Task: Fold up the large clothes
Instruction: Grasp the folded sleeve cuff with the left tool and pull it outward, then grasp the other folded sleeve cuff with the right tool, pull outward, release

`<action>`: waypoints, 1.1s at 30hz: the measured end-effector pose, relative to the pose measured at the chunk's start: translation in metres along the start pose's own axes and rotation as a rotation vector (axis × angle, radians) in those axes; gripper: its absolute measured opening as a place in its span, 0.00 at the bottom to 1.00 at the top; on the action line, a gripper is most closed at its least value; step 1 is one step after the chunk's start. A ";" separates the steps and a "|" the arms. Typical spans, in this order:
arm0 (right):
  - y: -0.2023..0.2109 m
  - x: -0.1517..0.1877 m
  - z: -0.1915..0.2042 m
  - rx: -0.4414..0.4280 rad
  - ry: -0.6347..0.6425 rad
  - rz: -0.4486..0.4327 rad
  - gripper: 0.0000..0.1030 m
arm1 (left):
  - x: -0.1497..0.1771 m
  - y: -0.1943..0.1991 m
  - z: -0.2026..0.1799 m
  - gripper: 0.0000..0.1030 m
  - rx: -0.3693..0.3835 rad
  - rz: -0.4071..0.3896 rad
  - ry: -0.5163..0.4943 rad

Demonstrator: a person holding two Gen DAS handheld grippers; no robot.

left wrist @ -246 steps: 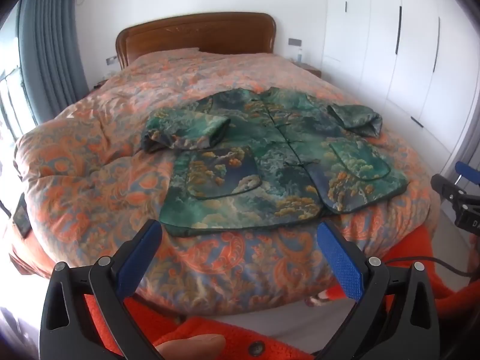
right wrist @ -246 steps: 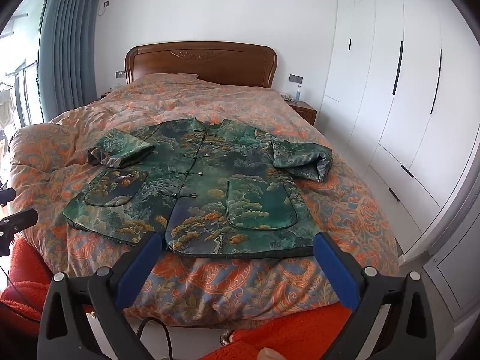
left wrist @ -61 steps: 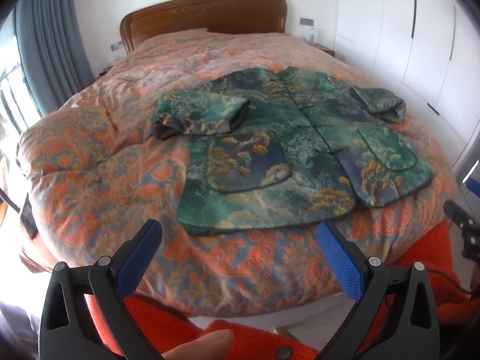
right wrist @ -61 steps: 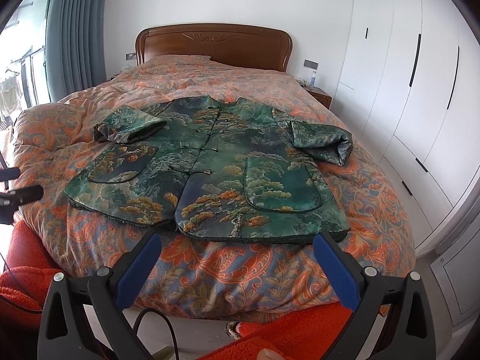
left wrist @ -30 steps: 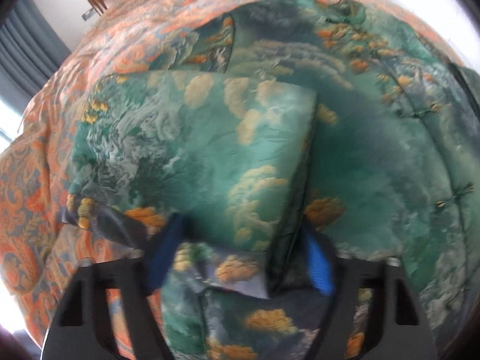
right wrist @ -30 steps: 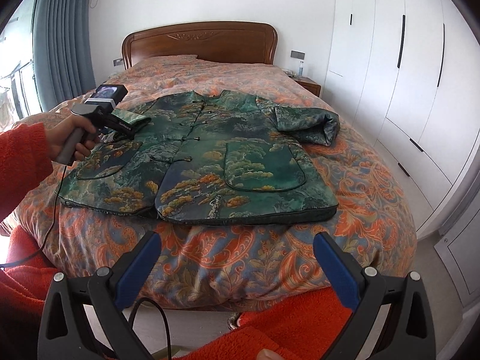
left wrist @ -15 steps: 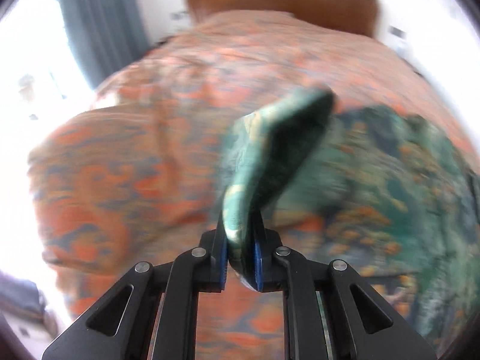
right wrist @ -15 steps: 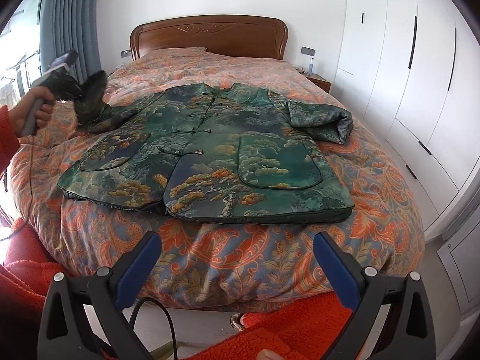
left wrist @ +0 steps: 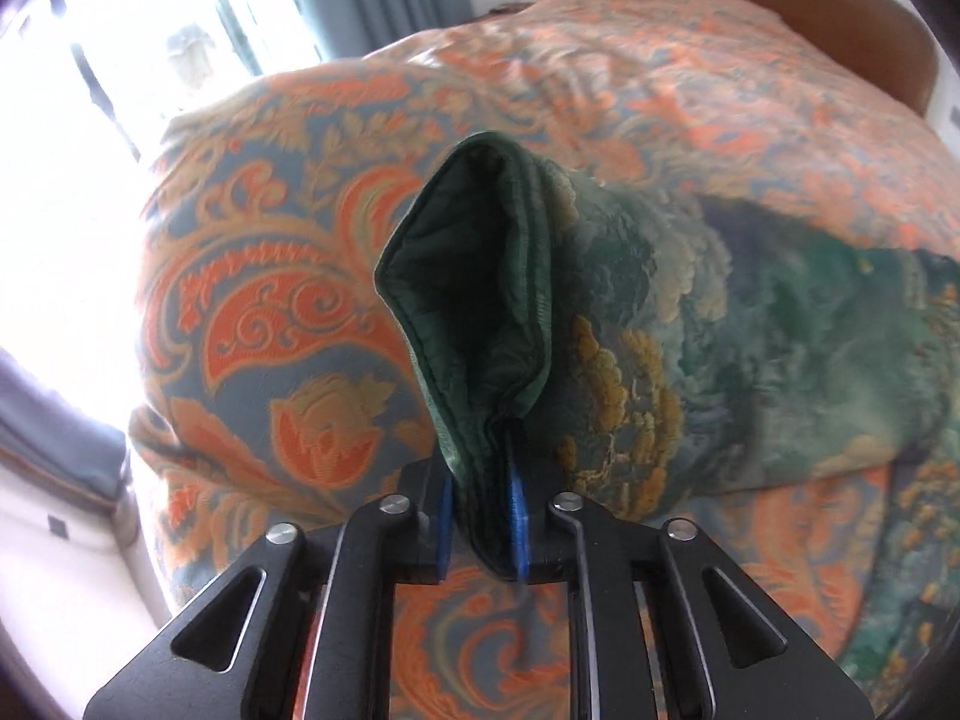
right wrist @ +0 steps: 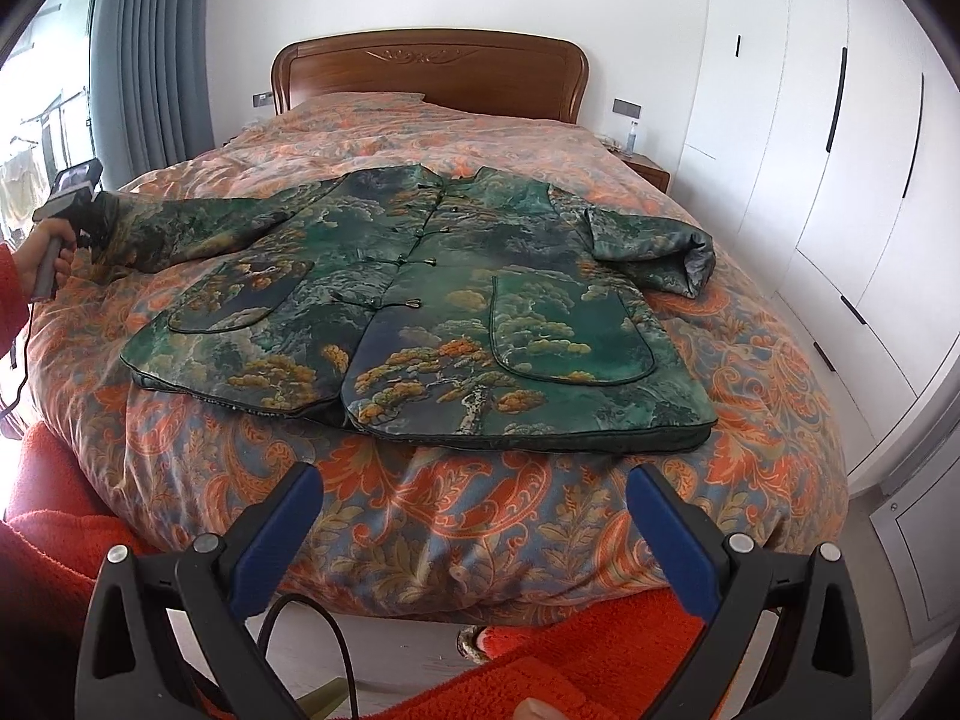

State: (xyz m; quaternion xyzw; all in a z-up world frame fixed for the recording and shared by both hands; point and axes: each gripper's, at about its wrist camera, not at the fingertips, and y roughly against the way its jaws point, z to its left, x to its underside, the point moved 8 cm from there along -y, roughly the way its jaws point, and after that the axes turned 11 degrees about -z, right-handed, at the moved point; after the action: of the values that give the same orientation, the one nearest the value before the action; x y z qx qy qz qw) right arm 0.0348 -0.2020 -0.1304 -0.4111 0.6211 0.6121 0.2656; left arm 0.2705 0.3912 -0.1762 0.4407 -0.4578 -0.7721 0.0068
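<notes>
Covering the bed (right wrist: 540,516), a paisley quilt carries the green jacket (right wrist: 456,300) flat near the foot edge, bare quilt beyond the collar. Left gripper (left wrist: 480,531) jaws clamp the outstretched sleeve cuff (left wrist: 474,324); right gripper (right wrist: 474,534) jaws gape, short of the hem.

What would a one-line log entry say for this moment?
left gripper: shut on sleeve cuff, pulled out | right gripper: open, idle | jacket: flat on bed
</notes>
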 end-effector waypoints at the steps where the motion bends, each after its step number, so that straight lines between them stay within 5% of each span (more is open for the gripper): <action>1: 0.000 0.000 -0.001 0.003 0.000 0.000 1.00 | -0.001 -0.002 0.001 0.29 -0.020 -0.006 -0.002; 5: 0.001 -0.002 -0.007 0.011 -0.003 -0.014 1.00 | -0.004 0.007 0.006 0.54 -0.062 -0.062 -0.047; 8: 0.000 -0.007 -0.022 0.043 -0.007 -0.032 1.00 | 0.003 0.024 0.001 0.62 -0.046 -0.106 -0.092; 15: -0.021 -0.057 -0.101 0.092 -0.006 -0.183 1.00 | 0.048 0.088 -0.036 0.75 0.125 -0.168 -0.145; 17: -0.050 -0.068 -0.111 0.051 0.052 -0.145 1.00 | 0.065 0.115 -0.051 0.77 0.187 -0.188 -0.155; 20: -0.111 -0.091 -0.130 0.131 0.229 -0.070 1.00 | 0.087 0.151 -0.072 0.79 0.278 -0.202 -0.163; 27: -0.255 -0.157 -0.144 0.091 0.294 0.045 1.00 | 0.128 0.198 -0.092 0.82 0.387 -0.197 -0.130; 33: -0.363 -0.121 -0.143 0.205 0.553 0.239 0.99 | 0.150 0.200 -0.078 0.82 0.362 -0.169 -0.125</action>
State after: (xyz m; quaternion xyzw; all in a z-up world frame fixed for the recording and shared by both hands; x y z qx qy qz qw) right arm 0.4265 -0.2883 -0.2108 -0.4572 0.7721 0.4383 0.0529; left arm 0.1538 0.1581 -0.1497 0.4227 -0.5499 -0.7010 -0.1657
